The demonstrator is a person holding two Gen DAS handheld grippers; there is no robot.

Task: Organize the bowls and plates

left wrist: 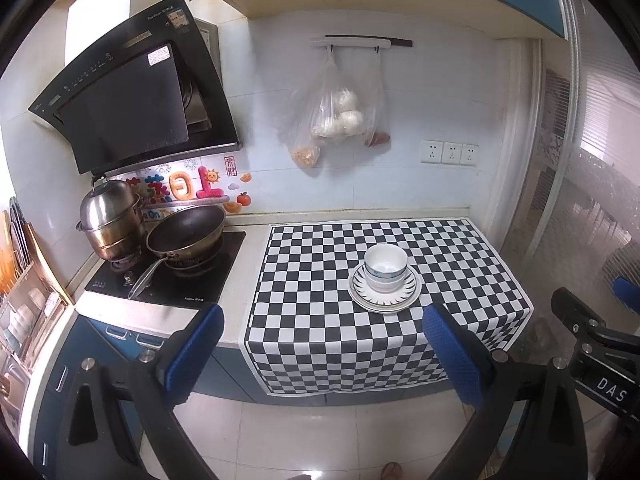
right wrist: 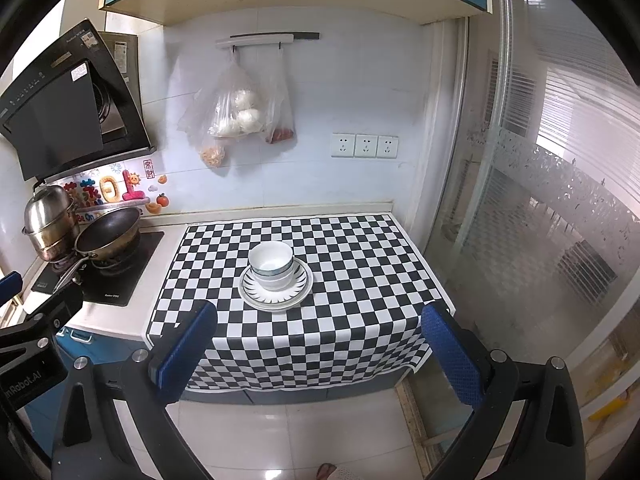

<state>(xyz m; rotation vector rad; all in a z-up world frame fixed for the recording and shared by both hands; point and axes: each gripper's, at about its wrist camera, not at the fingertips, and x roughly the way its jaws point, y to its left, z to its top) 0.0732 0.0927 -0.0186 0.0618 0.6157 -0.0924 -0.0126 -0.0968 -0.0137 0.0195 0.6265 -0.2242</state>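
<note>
White bowls (left wrist: 385, 267) with blue rim bands sit nested on stacked plates (left wrist: 385, 295) on the checkered cloth (left wrist: 320, 280). The same bowls (right wrist: 271, 263) and plates (right wrist: 275, 285) show in the right wrist view. My left gripper (left wrist: 320, 332) is open and empty, held back from the counter edge, above the floor. My right gripper (right wrist: 320, 332) is open and empty too, also back from the counter. The right gripper's body (left wrist: 600, 344) shows at the right edge of the left wrist view.
A stove (left wrist: 168, 272) with a steel pot (left wrist: 110, 220) and a wok (left wrist: 186, 234) stands left of the cloth. A dish rack (left wrist: 24, 304) is at far left. Plastic bags (left wrist: 336, 116) hang on the wall. A glass door (right wrist: 540, 200) is to the right.
</note>
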